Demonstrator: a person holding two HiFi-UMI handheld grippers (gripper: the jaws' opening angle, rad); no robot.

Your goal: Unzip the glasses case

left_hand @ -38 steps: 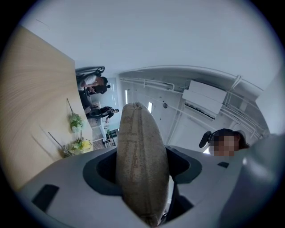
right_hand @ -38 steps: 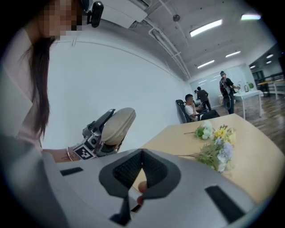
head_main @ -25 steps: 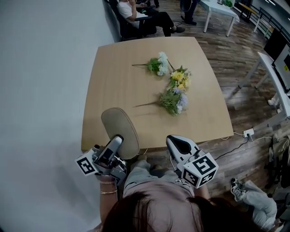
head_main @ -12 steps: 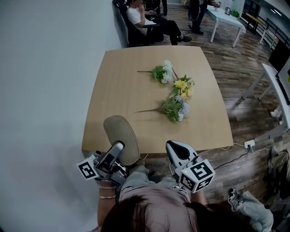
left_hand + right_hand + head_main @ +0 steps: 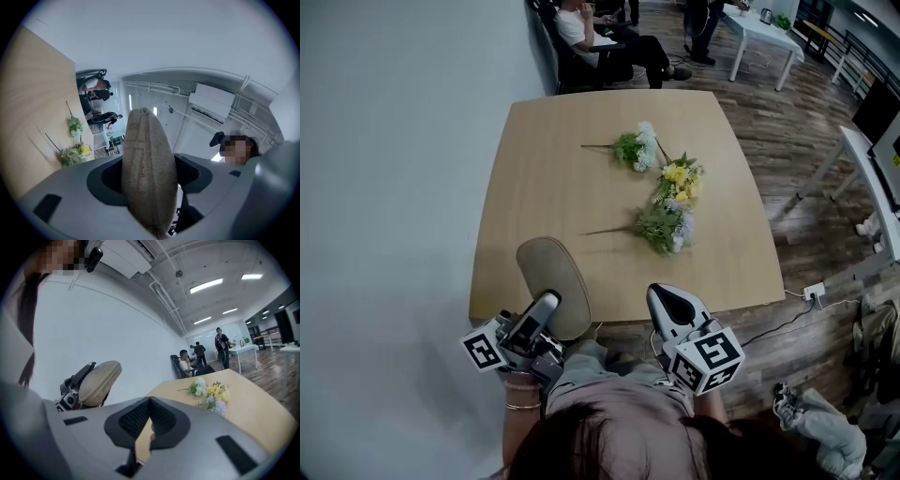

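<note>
Little moved: left tool (image 5: 544, 306) clamps oval woven-fabric glasses case (image 5: 549, 270); right tool (image 5: 663, 294) closed, empty.

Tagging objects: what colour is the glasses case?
The glasses case is beige fabric; best seen in the left gripper view.

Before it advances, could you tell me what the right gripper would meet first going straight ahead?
The right gripper would probably meet the bare table near its front edge, well short of the flowers; depth is hard to judge.

Flowers (image 5: 675, 175) across table (image 5: 534, 187) centre
</note>
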